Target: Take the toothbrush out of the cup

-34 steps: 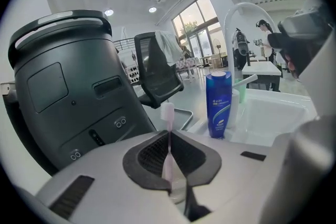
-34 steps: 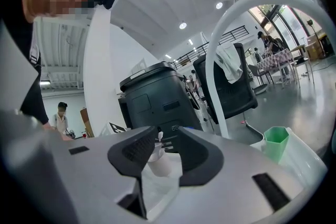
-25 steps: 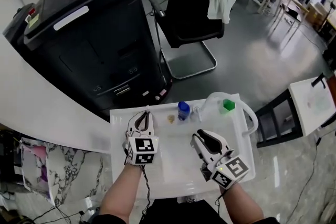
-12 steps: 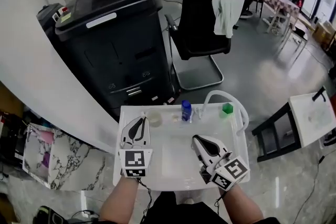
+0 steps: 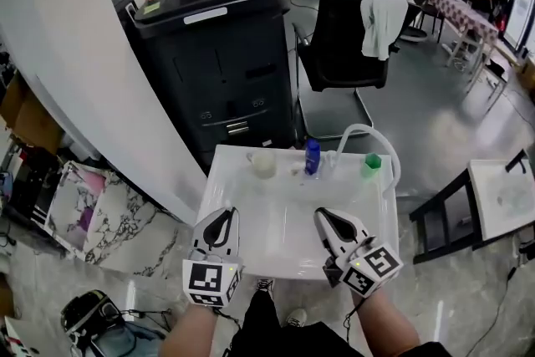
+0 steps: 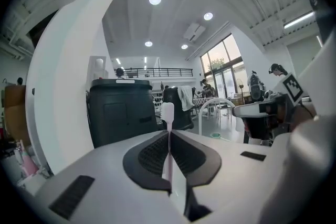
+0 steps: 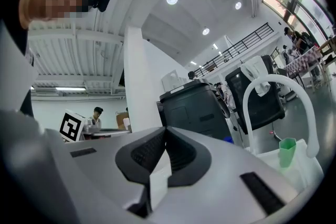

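Past the white bench: a big black machine and a black chair with a white cloth. Along the far edge: pale round cup, blue bottle, small green cup. At the near edge, left gripper pointing forward, clamped on the thin white toothbrush, well apart from the cup. Beside it, right gripper squeezed shut on nothing. Toothbrush hard to spot from the head view.

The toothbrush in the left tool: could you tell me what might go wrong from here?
The left tool pinches only the thin handle of the toothbrush, so it could pivot or slip out. The brush head sticks out past the tips and might knock the cup or the blue bottle if swung toward them.
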`<move>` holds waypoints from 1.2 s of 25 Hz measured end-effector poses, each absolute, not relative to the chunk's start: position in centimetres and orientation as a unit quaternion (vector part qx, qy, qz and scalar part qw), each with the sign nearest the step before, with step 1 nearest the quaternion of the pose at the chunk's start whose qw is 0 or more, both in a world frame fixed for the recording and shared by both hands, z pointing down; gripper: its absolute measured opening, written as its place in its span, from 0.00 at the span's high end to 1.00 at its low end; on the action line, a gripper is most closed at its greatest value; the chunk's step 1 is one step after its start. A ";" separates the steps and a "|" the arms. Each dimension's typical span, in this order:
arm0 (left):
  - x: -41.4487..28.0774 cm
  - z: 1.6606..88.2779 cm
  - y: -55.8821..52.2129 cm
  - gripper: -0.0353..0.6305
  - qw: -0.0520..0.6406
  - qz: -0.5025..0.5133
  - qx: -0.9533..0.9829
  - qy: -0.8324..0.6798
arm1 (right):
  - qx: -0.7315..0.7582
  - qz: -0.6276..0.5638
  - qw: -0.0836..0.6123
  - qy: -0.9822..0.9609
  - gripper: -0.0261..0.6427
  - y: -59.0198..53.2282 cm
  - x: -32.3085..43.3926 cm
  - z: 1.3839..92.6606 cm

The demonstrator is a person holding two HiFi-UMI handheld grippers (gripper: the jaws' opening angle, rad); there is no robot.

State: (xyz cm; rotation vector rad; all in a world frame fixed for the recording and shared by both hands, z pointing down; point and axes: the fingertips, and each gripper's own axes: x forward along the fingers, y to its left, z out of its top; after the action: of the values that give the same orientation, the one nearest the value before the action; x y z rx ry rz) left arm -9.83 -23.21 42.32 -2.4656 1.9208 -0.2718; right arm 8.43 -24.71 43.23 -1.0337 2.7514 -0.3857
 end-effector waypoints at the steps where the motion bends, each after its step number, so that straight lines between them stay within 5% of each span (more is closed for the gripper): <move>1: -10.1 42.5 -22.2 0.91 -0.003 -0.088 -0.785 0.614 | -0.346 -0.133 0.088 0.924 0.94 -24.4 8.3 43.3; 30: -17.6 46.5 -8.1 0.91 -0.056 -0.067 -0.874 0.478 | -0.474 -0.133 0.025 0.870 0.94 -9.2 -1.8 46.7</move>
State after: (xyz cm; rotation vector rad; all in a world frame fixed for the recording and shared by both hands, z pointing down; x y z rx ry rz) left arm -17.57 -8.11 46.50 -2.8493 1.5575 -0.2191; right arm -1.78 -9.20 46.71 -1.4646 2.6915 -0.4124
